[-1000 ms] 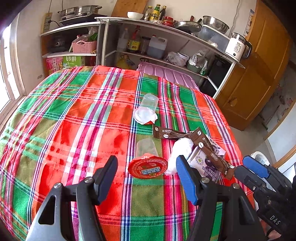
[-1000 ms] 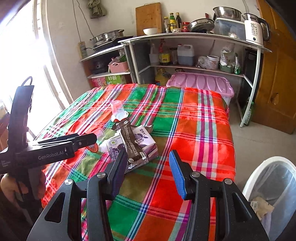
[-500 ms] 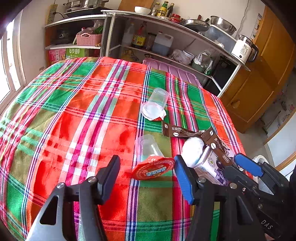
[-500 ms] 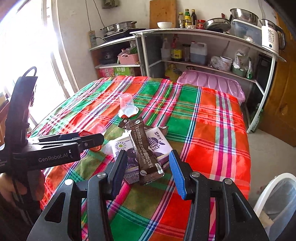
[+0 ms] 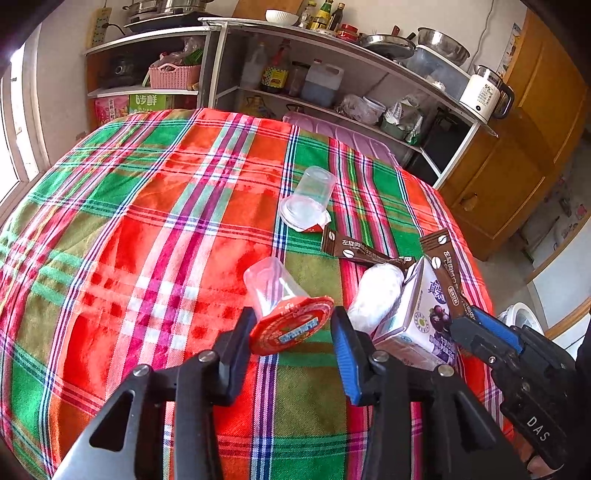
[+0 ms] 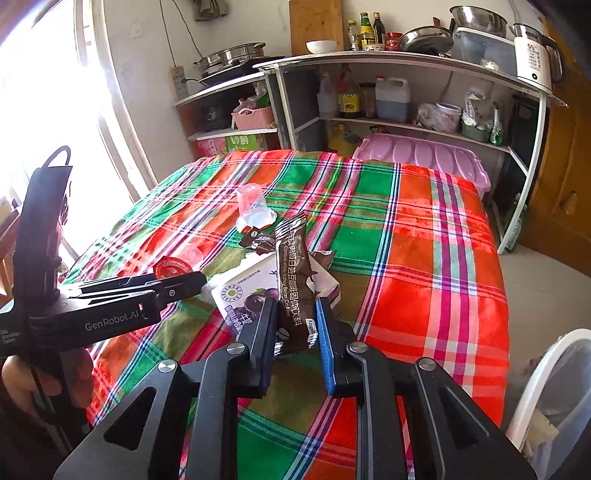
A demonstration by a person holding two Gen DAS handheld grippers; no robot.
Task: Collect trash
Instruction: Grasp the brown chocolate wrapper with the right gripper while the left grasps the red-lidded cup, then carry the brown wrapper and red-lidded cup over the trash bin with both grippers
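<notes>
Tongs were closing: left tongs on a cup, right tongs on a coffee sachet; beyond them, another cup and a carton remained.

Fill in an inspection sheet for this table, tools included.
Surface: table under a plaid cloth, bare on its left half.
Job's things: red-lidded cup on its side; clear cup on its side farther back; coffee sachet across a milk carton; second sachet and white wad beside them.
Clutter: nothing seen.
Grippers: left tool closing, red lid between its jaws; right tool closing on the coffee sachet.
Cables: cord down the wall to a power strip.
Surroundings: stocked shelves, kettle, white bin by the table's right edge.
</notes>
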